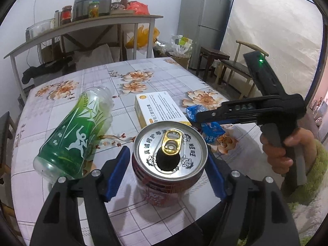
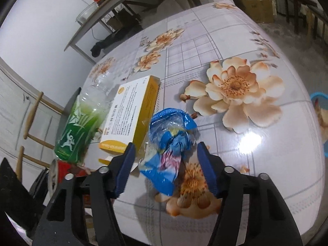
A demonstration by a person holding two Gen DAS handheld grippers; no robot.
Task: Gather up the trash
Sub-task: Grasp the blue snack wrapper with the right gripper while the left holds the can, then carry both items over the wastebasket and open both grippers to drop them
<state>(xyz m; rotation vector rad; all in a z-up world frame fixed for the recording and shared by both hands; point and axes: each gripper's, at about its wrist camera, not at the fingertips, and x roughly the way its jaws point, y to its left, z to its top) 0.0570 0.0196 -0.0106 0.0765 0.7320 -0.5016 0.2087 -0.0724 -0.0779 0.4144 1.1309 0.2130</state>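
Upright can point(image 1: 170, 164) between wide left gripper point(image 1: 168, 174); bottle point(image 1: 78, 131) lies neck away.

Tall silver fridge point(image 1: 203, 20) out back, wooden chair point(image 1: 235, 65) nearby, cluttered grey shelf point(image 1: 82, 26) against the wall.

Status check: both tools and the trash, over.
Left tool open, straddling upright can. Right tool open around blue wrapper. Bottle, box untouched.
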